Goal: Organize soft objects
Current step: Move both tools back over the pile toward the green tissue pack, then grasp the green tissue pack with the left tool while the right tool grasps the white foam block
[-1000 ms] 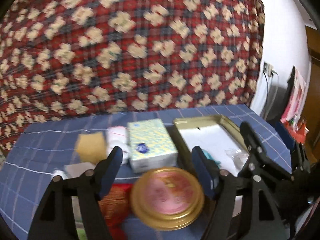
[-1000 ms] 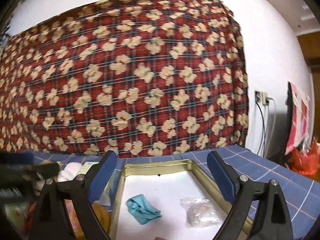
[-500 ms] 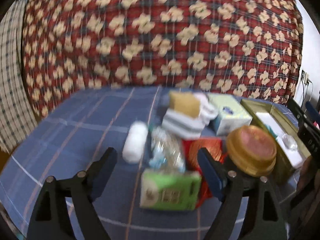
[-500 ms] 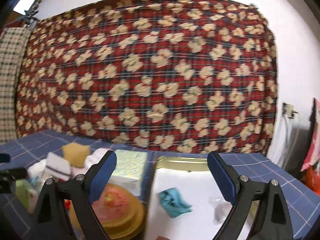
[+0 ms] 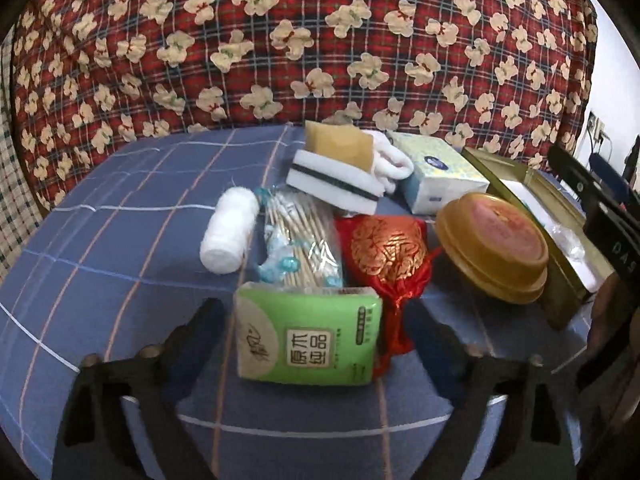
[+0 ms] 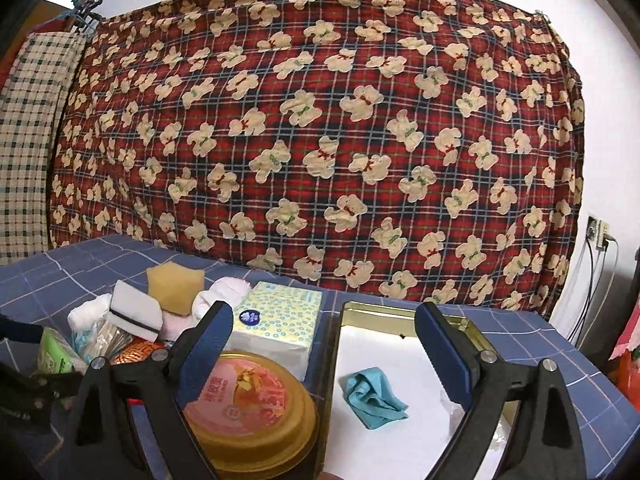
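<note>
The tissue pack (image 5: 308, 338), green with its printed face up, lies flat on the blue checked cloth (image 5: 120, 240), its long axis running across the left-wrist view, between the spread fingers of the left gripper (image 5: 316, 332). The jaws, just narrowed, stand apart on either side of the pack without visibly pressing it. Just beyond it lie a bag of cotton swabs (image 5: 300, 240), its length pointing away from the camera, and a red pouch (image 5: 386, 252) whose tassel trails beside the pack. A white gauze roll (image 5: 230, 234) lies left of the swabs, tilted along the same line. Farther back sit a white sponge (image 5: 334, 182), a yellow sponge (image 5: 340, 144), a white towel (image 5: 394, 160) and a tissue box (image 5: 438, 174). To the right, a round gold tin (image 5: 494, 246) rests beside a gold tray (image 6: 404, 312). The right gripper (image 6: 324, 358) hangs open and empty over the tray, where a teal cloth (image 6: 372, 398) lies crumpled on the white liner.
</note>
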Motion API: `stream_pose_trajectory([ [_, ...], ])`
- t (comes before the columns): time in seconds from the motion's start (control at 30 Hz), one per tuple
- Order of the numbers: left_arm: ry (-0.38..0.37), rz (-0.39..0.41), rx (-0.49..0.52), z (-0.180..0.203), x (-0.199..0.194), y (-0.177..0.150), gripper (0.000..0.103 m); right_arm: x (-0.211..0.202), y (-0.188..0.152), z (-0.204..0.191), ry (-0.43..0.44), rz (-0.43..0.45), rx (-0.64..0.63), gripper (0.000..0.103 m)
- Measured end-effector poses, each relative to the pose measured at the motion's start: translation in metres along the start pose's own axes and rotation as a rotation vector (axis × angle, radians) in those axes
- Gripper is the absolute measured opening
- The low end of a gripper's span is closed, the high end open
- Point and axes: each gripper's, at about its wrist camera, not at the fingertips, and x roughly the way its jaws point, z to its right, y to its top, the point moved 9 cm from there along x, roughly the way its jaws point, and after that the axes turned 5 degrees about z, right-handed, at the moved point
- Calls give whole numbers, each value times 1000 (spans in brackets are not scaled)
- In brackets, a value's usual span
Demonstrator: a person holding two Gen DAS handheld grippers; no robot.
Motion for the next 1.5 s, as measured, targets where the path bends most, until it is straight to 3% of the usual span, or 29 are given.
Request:
stream_pose_trajectory([
  [0.3, -24, 42, -23, -1, -8, 2, 69, -3, 1, -14, 59, 13, -26, 94],
  [0.47, -23, 107, -115, -24, -20, 15, 69, -11, 5, -46, 144, 39, -98, 93],
  [0.5, -11, 126, -137, -31, -23, 20, 69, -11, 5, -51, 154, 37, -115, 90],
  [0.53, 7, 146, -143, -37, -25, 25, 69, -10, 4, -60, 174, 30, -134, 79],
  [0.57, 22, 156, -145, -42, -26, 30, 69, -8, 3, -67, 195, 13, -131, 76],
  [0.67, 42, 180, -159, -53, -27, 44, 69, 0, -3, -88, 283, -51, -108, 75],
  [0.8, 100, 217, -159, -66, -20, 55, 69, 7, -5, -118, 334, -94, -141, 75],
  [1.1, 209, 244, -184, -93, -1, 64, 69, 30, 5, -165, 376, -120, -157, 75],
  [1.5, 199, 220, -217, -99, 11, 64, 69, 67, -22, -190, 345, -273, -211, 75],
])
